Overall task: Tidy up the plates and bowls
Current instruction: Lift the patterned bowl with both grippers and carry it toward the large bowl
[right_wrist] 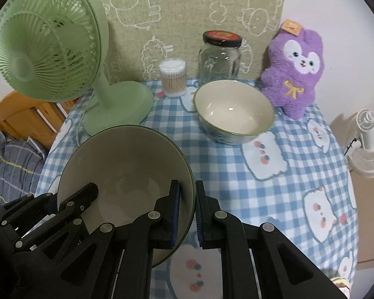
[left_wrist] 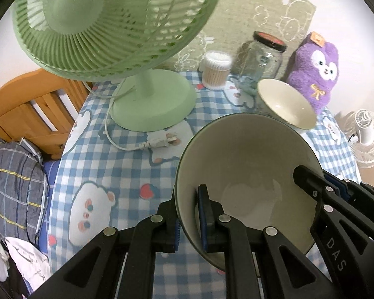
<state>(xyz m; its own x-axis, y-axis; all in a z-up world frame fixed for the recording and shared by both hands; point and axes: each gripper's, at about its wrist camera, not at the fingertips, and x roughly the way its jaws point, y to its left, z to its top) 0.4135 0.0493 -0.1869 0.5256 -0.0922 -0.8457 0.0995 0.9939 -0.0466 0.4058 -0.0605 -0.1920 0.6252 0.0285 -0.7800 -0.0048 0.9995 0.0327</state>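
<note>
Your left hand-held gripper [left_wrist: 190, 220] is closed on the left rim of the large bowl [left_wrist: 249, 174], one pad inside the wall and one outside. Your right hand-held gripper [right_wrist: 187, 214] is closed on the same bowl's right rim in the same manner. The large bowl is empty; its cream interior shows only shadow. It is held between the two grippers above the checked surface [right_wrist: 274, 186], tilted, with its mouth facing up and toward the cameras.

To the right and farther back, the small bowl [right_wrist: 233, 111] sits on the surface, mouth up, also empty. Behind it, from left to right, stand the green fan [right_wrist: 49, 47], a clear tub of cotton swabs [right_wrist: 174, 77], full, and a glass jar [right_wrist: 220, 57] with a dark lid on, apparently empty. The purple plush toy [right_wrist: 294, 67] leans at the far right.
</note>
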